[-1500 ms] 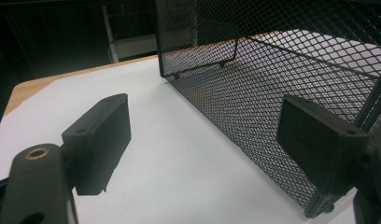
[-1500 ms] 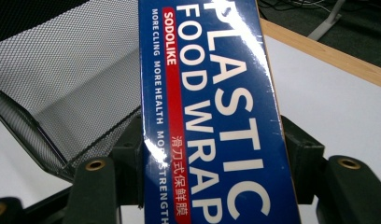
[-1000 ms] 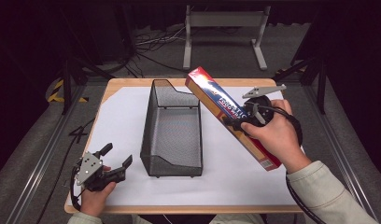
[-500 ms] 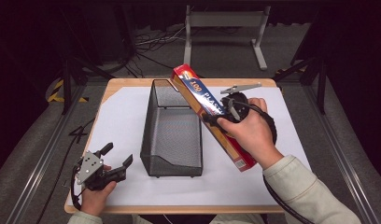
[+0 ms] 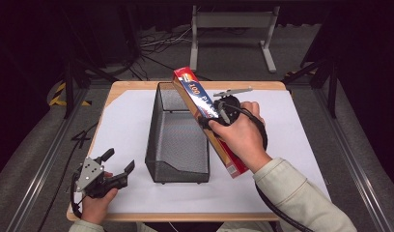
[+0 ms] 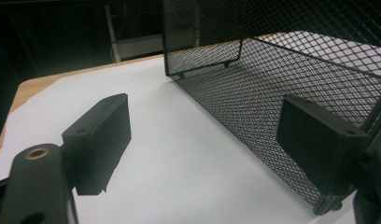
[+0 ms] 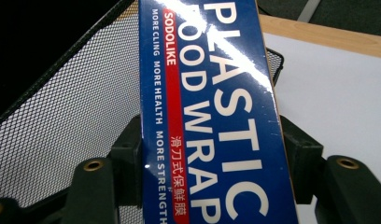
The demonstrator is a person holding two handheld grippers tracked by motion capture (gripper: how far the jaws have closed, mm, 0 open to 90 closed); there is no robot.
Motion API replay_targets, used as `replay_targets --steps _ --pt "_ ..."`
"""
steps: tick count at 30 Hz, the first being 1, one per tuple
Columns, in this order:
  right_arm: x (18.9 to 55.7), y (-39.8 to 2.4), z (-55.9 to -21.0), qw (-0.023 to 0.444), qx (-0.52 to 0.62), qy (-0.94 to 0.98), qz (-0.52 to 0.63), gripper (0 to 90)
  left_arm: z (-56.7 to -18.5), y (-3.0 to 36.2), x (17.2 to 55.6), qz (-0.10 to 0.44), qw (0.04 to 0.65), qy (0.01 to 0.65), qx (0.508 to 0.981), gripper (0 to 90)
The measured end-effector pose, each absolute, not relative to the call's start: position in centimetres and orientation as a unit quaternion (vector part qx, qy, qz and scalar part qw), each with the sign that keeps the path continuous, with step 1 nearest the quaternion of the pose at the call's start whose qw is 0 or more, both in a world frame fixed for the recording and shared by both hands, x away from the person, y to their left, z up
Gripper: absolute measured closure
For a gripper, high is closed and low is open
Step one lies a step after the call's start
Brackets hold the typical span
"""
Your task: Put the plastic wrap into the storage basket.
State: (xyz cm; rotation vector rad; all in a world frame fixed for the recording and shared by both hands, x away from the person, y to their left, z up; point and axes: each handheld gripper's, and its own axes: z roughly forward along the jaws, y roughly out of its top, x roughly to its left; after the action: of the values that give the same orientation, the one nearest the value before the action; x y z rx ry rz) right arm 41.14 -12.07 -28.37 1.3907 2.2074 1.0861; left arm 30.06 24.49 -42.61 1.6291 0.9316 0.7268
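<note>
The right gripper (image 5: 212, 118) is clamping the plastic wrap box (image 5: 204, 116), tilted over the mesh basket's (image 5: 178, 166) right wall. The left gripper (image 5: 119, 163) is resting left of the basket, jaws apart, gripping nothing.

Plastic wrap box (image 7: 212, 116) between tongs (image 7: 209, 158), above mesh basket (image 7: 67, 126).

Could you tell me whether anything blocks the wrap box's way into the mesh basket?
Nothing visible does. The box, clamped in the right tongs, hangs tilted over the basket's right rim; the basket looks open-topped and empty. The left tongs rest apart, at its near left corner.
</note>
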Motion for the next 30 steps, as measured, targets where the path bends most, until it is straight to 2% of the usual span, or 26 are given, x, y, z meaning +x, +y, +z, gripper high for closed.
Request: replay_targets --steps 5,12,16,30 --pt "41.5 -10.8 -29.4 0.137 0.503 0.765 0.377 39.2 -42.2 24.6 30.0 0.306 0.547 0.401 0.668 18.7" --pt "42.0 -9.4 -31.1 0.124 0.517 0.764 0.365 39.1 -42.2 23.8 29.9 0.31 0.538 0.386 0.682 18.7" --pt "42.5 -9.1 -31.8 0.095 0.539 0.754 0.364 39.1 -42.2 23.7 30.0 0.31 0.537 0.386 0.683 18.7" --pt "43.6 -8.1 -33.6 0.082 0.55 0.762 0.332 39.0 -42.3 23.6 30.0 0.312 0.535 0.381 0.686 18.7"
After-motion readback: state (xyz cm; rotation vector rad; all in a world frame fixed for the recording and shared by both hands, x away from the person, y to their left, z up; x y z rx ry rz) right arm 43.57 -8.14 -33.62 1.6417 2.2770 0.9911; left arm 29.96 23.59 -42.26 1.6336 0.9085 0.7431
